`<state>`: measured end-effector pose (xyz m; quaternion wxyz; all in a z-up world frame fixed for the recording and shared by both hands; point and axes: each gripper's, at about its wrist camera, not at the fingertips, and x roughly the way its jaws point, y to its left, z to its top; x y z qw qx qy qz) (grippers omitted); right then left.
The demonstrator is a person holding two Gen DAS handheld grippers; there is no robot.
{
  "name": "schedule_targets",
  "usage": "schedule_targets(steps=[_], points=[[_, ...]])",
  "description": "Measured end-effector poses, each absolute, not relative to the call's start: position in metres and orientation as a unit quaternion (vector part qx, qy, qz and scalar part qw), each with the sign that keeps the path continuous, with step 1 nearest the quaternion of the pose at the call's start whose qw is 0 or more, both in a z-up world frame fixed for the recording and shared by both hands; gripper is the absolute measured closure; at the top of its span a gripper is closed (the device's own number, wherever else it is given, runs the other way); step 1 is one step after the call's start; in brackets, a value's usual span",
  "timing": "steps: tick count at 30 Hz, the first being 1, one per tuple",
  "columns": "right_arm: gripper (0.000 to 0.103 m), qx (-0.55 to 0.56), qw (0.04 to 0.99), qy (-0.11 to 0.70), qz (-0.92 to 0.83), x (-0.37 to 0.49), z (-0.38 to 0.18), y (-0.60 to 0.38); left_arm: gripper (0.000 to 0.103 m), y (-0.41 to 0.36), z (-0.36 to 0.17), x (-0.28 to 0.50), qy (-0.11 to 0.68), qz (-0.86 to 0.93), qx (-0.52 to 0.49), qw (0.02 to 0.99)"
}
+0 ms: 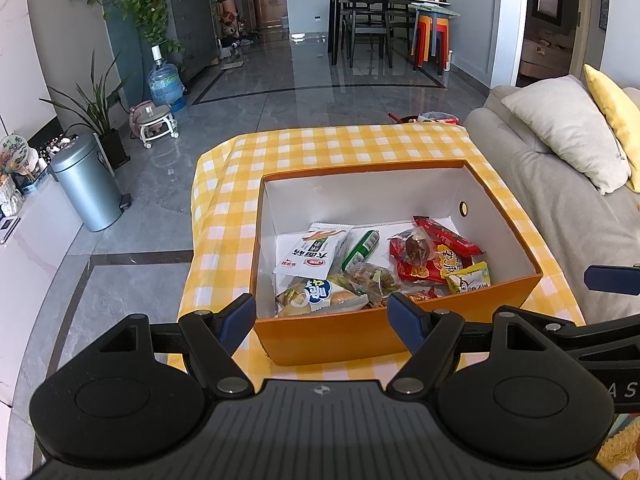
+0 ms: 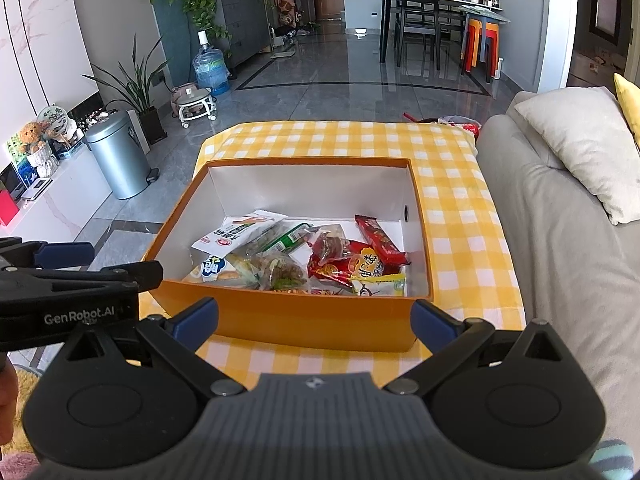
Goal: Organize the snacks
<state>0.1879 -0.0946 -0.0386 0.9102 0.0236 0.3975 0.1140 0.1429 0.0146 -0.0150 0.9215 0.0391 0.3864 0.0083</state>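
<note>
Left tongs (image 1: pixel 322 316) and right tongs (image 2: pixel 314 320) gape wide, both empty. Snack packets (image 2: pixel 296 256) fill the orange box (image 2: pixel 304 320) on the checkered bench (image 2: pixel 452 184).

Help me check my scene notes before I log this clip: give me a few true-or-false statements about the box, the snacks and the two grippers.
1. The orange box sits on a yellow checked cloth. True.
2. The left gripper is shut on a snack. False: its jaws stand wide open and empty.
3. The box is empty. False: snack packets lie in it, among them a long red packet.
4. The right gripper is open and holds nothing. True.
5. A grey sofa stands beside the cloth-covered table. True.
</note>
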Motion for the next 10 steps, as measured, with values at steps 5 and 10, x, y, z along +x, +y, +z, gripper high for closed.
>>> schedule_targets(steps=[5, 10], points=[[0.004, 0.024, 0.91, 0.398, 0.114, 0.1878, -0.0385, -0.0945, 0.015, 0.0167, -0.0121, 0.1443, 0.385, 0.012, 0.04, 0.922], [0.004, 0.024, 0.91, 0.399, 0.114, 0.1892, -0.0376, -0.0946, 0.015, 0.019, -0.0123, 0.1445, 0.382, 0.021, 0.041, 0.923]])
